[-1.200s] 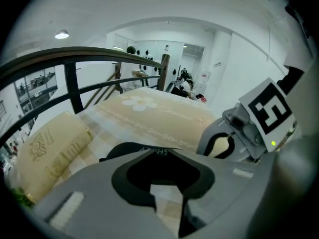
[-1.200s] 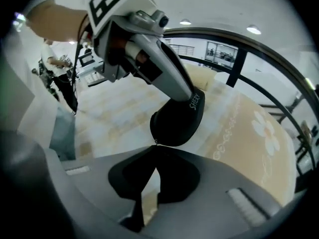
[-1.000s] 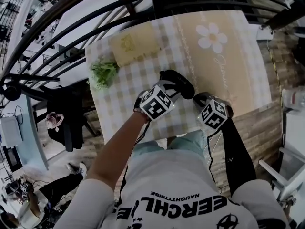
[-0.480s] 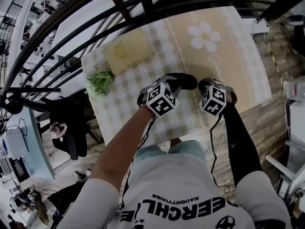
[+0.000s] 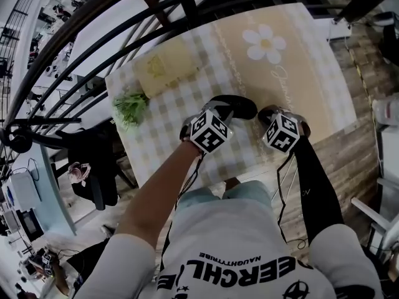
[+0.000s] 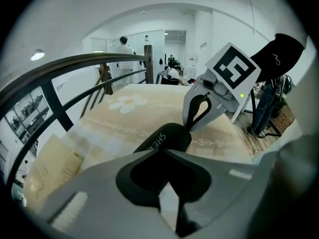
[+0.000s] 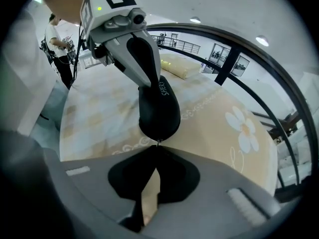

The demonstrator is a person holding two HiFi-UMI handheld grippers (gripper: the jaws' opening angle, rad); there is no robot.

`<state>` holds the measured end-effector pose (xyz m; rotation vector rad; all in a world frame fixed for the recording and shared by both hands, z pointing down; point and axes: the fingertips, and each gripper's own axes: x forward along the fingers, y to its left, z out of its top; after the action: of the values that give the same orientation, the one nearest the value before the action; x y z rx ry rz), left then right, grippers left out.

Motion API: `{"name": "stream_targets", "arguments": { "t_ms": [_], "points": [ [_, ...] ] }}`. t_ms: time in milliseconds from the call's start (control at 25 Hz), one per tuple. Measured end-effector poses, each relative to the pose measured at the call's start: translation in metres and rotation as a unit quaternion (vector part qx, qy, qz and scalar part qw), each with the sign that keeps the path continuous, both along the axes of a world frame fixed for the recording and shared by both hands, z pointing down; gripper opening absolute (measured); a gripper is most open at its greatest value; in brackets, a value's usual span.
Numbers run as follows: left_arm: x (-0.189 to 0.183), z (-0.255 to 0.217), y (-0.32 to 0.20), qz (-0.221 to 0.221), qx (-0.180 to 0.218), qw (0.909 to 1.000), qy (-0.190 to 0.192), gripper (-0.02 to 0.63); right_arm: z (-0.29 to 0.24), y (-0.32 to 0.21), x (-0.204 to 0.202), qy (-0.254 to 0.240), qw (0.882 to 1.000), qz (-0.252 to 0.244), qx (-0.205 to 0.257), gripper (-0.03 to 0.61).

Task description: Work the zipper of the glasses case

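Note:
A black glasses case (image 5: 237, 106) lies crosswise on the tablecloth. My left gripper (image 5: 222, 113) is shut on its left end; in the left gripper view the case (image 6: 164, 137) runs away from the closed jaws. My right gripper (image 5: 265, 113) sits at the case's right end. In the right gripper view its jaws (image 7: 157, 149) are shut, with the small metal zipper pull (image 7: 157, 142) pinched at their tips just under the case (image 7: 159, 108). The left gripper (image 7: 144, 76) clamps the far end there.
The table (image 5: 305, 73) carries a checked cloth with a daisy print. A pale yellow cushion (image 5: 163, 67) and a green leafy bunch (image 5: 131, 106) lie at its far left. Black railing bars (image 5: 187, 5) cross beyond it. The table's front edge is just behind both grippers.
The case has swung from slanted to nearly crosswise. Both grippers have shifted a little away from the table's front edge, still at the case's two ends.

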<state>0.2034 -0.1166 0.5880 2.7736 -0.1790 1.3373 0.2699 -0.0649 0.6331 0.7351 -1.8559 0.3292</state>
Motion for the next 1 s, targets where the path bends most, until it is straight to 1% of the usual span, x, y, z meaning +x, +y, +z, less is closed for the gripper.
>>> {"name": "stream_targets", "arguments": {
  "t_ms": [280,360,440,520,560,680,760,1000],
  "points": [
    [-0.002,0.004,0.002,0.005,0.004,1.0,-0.005,0.018,-0.001,0.014,-0.014,-0.055,0.997,0.048,-0.016,0.032],
    [-0.002,0.005,0.002,0.005,0.004,1.0,-0.005,0.017,-0.002,0.019,-0.02,-0.069,0.996,0.042,-0.022,0.032],
    [-0.002,0.004,0.003,0.004,0.004,1.0,-0.005,0.017,-0.003,0.024,-0.034,-0.086,0.995,0.03,-0.03,0.033],
    [-0.002,0.004,0.003,0.001,0.004,1.0,-0.004,0.015,-0.002,0.026,-0.049,-0.096,0.994,0.028,-0.034,0.037],
    [-0.002,0.005,0.003,0.0,0.004,1.0,-0.002,0.015,-0.001,0.026,-0.052,-0.099,0.994,0.037,-0.034,0.043],
    [-0.002,0.005,0.003,-0.004,0.003,1.0,0.003,0.014,0.0,0.024,-0.053,-0.114,0.989,0.085,-0.029,0.038],
    [-0.002,0.004,0.003,-0.004,0.002,1.0,0.005,0.014,0.0,0.023,-0.053,-0.114,0.988,0.1,-0.03,0.038],
    [-0.002,0.003,0.002,-0.011,-0.002,0.9999,0.01,0.014,-0.001,0.022,-0.054,-0.105,0.987,0.119,-0.03,0.041]
  ]
}}
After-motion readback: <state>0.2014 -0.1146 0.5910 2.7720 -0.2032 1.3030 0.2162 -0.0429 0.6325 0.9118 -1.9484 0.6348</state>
